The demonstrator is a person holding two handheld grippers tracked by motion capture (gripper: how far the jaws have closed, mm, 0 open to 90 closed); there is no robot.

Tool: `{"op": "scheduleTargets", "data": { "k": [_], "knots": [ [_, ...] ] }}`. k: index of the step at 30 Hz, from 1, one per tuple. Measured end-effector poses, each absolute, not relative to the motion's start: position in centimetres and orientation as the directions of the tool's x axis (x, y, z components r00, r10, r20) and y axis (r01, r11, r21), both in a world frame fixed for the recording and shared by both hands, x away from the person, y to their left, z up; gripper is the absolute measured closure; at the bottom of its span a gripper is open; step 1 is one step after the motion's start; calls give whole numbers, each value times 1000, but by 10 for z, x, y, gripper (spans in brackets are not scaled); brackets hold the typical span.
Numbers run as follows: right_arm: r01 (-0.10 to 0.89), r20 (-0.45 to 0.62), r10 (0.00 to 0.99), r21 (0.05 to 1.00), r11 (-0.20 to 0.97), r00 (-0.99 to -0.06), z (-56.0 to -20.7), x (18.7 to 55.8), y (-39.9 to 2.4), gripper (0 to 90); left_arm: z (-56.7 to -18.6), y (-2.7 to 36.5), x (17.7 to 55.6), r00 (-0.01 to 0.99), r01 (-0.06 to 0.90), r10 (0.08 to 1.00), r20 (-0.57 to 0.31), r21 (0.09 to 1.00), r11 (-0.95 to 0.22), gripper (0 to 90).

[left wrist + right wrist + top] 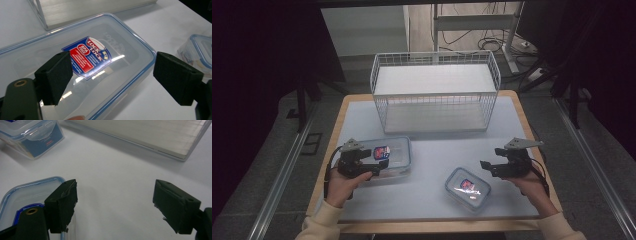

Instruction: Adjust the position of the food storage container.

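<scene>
I am looking at the large container (389, 157), a clear rectangular box with a blue-edged lid and a red and blue label, lying flat on the white table (432, 150) at its left front, just in front of the wire basket (434, 90). My left gripper (379, 167) is hovering right over it: in the left gripper view the large container (82, 62) is showing between the two black jaws, which are standing wide apart and pressing on nothing. I cannot tell whether the jaw tips are touching the lid.

Off to the right, the small container (468, 188), of the same clear make with a blue rim and a label on top, is sitting slantwise near the front edge, well apart from the large one. My right gripper (488, 166) is hanging just beside it, on its right and a little behind it, the jaws spread wide with bare table between them. In the right gripper view the small container (25, 197) is peeking in at the lower left, beside one jaw, and the large container (30, 137) is lying farther off at the upper left.

The wire basket is standing upright at the back of the table, white and open-topped.
</scene>
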State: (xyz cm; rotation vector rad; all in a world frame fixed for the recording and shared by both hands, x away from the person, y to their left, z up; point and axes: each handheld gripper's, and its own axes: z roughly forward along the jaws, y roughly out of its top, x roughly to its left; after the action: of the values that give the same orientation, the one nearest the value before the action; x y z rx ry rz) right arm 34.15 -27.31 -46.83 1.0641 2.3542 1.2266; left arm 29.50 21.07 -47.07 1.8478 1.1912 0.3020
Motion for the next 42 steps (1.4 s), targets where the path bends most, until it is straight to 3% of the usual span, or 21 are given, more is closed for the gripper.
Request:
{"op": "scheduleTargets", "data": {
  "k": [11, 14, 16, 23, 27, 36, 42],
  "knots": [
    [487, 95, 713, 793, 367, -694, -469, 338, -273, 215, -463, 217, 292, 518, 585, 820, -245, 801, -131, 160],
    [480, 92, 714, 797, 365, -695, -467, 336, -272, 217, -459, 224, 290, 512, 579, 818, -261, 809, -104, 197],
    [486, 94, 715, 794, 366, -693, -467, 335, -272, 217, -457, 232, 291, 514, 590, 805, -297, 803, -80, 296],
    [496, 95, 728, 791, 359, -679, -467, 335, -275, 217, -453, 254, 293, 500, 591, 825, -264, 800, -102, 777],
    [500, 91, 735, 787, 360, -672, -468, 337, -277, 217, -457, 271, 294, 456, 610, 856, -244, 786, -100, 900],
    [508, 87, 747, 783, 358, -659, -467, 337, -278, 217, -482, 315, 301, 333, 684, 911, -245, 727, -54, 900],
    [517, 79, 752, 773, 369, -654, -470, 338, -278, 218, -501, 320, 304, 328, 731, 904, -274, 680, -59, 900]
  ]
}}
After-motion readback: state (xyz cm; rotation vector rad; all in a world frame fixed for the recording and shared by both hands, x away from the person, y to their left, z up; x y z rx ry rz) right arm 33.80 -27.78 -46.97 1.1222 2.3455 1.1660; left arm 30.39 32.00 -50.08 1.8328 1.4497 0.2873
